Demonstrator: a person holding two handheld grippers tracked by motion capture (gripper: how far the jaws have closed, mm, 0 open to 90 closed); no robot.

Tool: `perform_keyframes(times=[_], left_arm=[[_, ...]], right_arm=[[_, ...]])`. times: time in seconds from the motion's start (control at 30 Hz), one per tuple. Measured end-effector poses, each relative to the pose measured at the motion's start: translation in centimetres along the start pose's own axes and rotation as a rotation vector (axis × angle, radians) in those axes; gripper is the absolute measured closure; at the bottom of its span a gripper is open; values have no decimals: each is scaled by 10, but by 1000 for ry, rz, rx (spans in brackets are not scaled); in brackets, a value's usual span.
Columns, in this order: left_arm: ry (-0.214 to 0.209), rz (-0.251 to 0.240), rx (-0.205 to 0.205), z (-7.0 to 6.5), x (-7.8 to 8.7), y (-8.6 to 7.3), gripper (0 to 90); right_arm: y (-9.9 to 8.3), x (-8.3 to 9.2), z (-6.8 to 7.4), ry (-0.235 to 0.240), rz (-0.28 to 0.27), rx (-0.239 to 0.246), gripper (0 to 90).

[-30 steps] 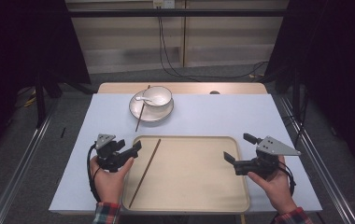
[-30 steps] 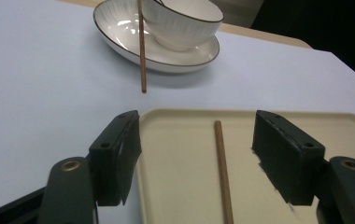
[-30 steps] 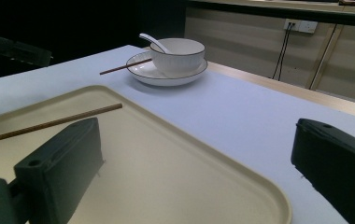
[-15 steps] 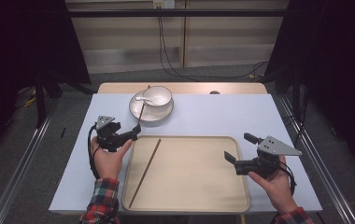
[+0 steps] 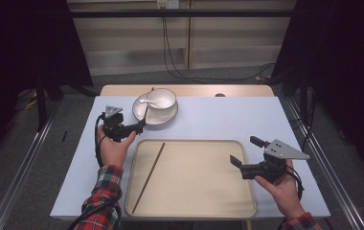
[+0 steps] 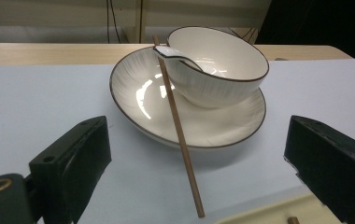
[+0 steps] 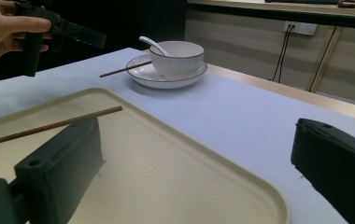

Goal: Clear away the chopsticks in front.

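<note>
Our left gripper [image 5: 141, 125] has its jaws spread wide, and they have just been opening; nothing is gripped. In the left gripper view its fingers [image 6: 73, 161] flank the lower end of a chopstick [image 6: 179, 135] without touching it. That chopstick leans on the rim of the white plate [image 6: 133, 98], its low end resting on the table [image 6: 35, 102] just short of the tray's edge [image 6: 264, 214], and its top passes the spoon handle [image 6: 175, 53] in the bowl [image 6: 222, 65]. In the high view the plate lies at one o'clock from our left gripper.

Our right gripper [image 5: 241, 158] also stands wide open and empty, hovering over the tray's right edge at three o'clock. A second chopstick [image 5: 151, 168] lies slantwise in the left part of the tray [image 5: 204, 191].
</note>
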State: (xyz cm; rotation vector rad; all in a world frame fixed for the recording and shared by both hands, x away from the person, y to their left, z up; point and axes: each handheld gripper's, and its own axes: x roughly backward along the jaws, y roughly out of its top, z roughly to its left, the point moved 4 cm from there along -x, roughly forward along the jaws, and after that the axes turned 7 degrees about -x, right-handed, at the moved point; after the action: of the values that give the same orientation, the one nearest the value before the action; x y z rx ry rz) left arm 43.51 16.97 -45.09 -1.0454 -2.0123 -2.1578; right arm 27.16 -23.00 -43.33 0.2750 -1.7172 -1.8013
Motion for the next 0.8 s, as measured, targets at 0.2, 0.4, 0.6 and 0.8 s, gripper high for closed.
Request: perform_keyframes(times=[0.2, 0.4, 0.6, 0.8], left_arm=[[18, 26, -3, 8, -21, 2, 117], [38, 46, -8, 14, -36, 3, 196], [44, 67, -6, 18, -50, 2, 345], [43, 104, -32, 16, -64, 0, 526]], right_arm=[[0, 0, 0, 0, 0, 2, 17], [0, -1, 0, 1, -3, -2, 17], [0, -1, -1, 2, 1, 2, 17], [0, -1, -2, 5, 3, 5, 17]])
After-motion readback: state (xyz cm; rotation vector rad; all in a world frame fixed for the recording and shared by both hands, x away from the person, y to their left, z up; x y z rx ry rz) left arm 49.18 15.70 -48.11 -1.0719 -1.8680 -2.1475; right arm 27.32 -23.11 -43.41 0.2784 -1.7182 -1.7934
